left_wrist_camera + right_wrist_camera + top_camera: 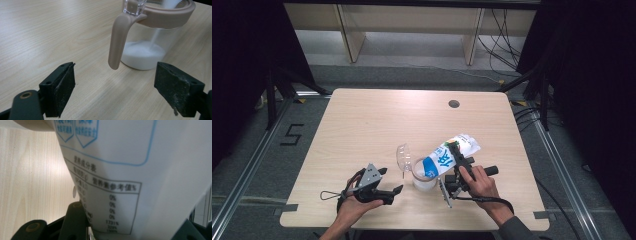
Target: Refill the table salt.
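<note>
- My right gripper has its 2 jaws pinched on a white and blue bag, holding it tilted over the clear jar, mouth end down.
- In my right gripper view the bag's printed table of figures sits right between my jaws, pressed close to the camera.
- A thin white stream falls from the bag into the jar, which already holds a white layer at its bottom.
- The jar stands on the table, near the front edge, between my 2 hands.
- Its clear lid is swung open, toward my left side.
- My left gripper rests on the table just left of the jar, jaws spread and holding nothing.
- In my left gripper view the jar's beige clasp hangs from the beige rim, ahead of my open jaws.
</note>
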Available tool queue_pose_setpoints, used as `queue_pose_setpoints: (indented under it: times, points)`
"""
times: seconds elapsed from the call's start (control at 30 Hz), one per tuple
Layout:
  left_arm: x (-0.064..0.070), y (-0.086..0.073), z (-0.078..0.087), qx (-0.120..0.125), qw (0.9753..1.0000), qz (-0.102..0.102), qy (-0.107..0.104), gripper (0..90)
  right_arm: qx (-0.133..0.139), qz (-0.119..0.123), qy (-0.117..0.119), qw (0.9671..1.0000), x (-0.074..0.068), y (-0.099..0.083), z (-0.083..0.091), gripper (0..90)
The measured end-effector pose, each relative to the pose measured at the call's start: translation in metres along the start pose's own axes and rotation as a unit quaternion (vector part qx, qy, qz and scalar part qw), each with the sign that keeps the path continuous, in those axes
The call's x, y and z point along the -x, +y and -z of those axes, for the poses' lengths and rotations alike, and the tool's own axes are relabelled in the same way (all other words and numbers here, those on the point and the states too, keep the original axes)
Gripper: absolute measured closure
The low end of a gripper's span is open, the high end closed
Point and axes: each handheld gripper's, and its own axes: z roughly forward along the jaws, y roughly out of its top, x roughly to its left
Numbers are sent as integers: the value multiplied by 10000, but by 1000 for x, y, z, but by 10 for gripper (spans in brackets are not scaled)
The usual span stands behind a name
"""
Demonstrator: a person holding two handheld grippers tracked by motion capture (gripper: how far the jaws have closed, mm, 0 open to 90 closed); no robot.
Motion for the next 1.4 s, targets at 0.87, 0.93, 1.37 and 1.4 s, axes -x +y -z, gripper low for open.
queue_pose_setpoints:
  times: [0.87, 0.93, 1.37, 1.4]
  points:
    - [0, 0, 0, -3, 10000, 0, 3, 165, -102, -266, 76, 9996, -4, 0, 2, 618]
    - [0, 0, 0, -5, 10000, 0, 3, 165, -120, -308, 82, 9994, -4, 1, 2, 617]
    - [0, 0, 0, -11, 10000, -6, -6, 165, -127, -313, 82, 9994, -5, 1, 2, 620]
    - [0, 0, 0, -11, 10000, -7, -8, 165, -131, -318, 84, 9994, -5, 1, 2, 620]
